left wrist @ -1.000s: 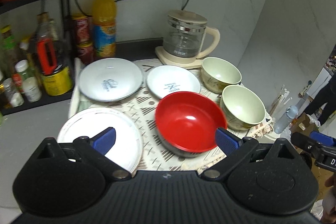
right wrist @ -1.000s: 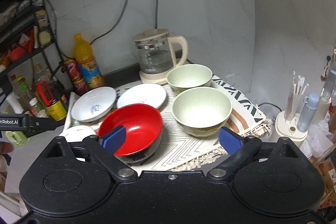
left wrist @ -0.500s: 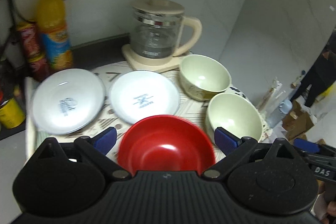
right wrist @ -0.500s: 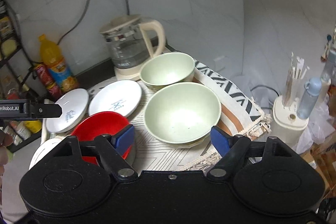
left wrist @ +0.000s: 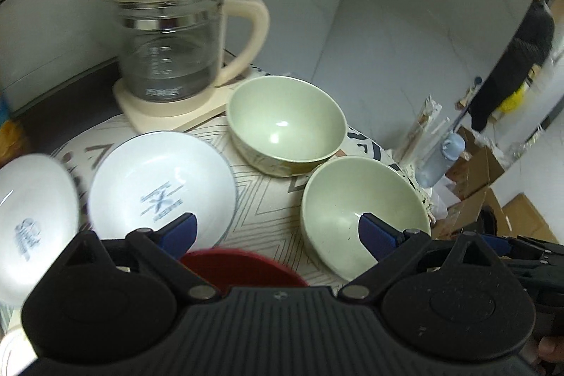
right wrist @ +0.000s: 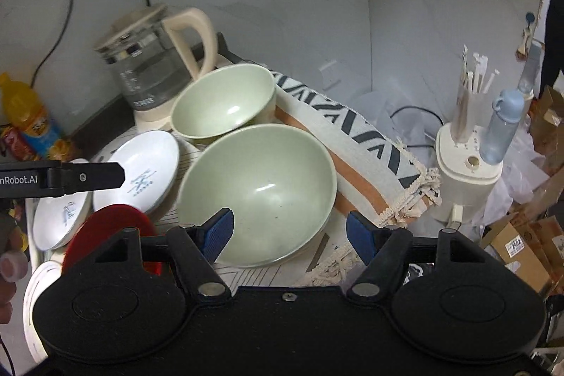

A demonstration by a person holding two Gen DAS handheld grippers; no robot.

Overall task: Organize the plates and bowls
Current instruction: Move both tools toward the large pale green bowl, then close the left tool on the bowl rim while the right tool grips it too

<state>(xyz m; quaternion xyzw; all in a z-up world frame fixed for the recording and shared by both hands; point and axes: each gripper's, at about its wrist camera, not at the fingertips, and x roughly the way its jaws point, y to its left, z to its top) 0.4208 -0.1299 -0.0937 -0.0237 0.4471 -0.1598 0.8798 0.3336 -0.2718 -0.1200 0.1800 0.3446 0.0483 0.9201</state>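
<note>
Left and right wrist views of a patterned cloth [right wrist: 356, 143] carrying the dishes. The right gripper [right wrist: 289, 236] was held with its blue fingers spread wide apart and empty, its left pad over the near rim of the near green bowl [right wrist: 261, 185] and its right pad outside that rim, above the fringed edge of the cloth. Whether the pads touched the bowl could not be told. The left gripper [left wrist: 276, 231] was likewise spread wide and held nothing; its left pad lay over the near edge of the right-hand white plate [left wrist: 158, 189] and its right pad over the interior of the near green bowl [left wrist: 359, 210].

The far green bowl [right wrist: 225, 104] stood upright just behind the near one, their rims close together or touching in the right wrist view, and just in front of the glass kettle [left wrist: 172, 48] on its cream base. The two white plates lay side by side to the left of the bowls; the left-hand white plate [left wrist: 31, 221] was blurred. The red bowl [right wrist: 105, 231] sat nearest the camera, in front of the plates and largely hidden by the gripper bodies. A third white plate [right wrist: 37, 288] showed at the lower left edge. To the right of the cloth stood a cream holder [right wrist: 465, 178] with a pale blue bottle [right wrist: 500, 125]
</note>
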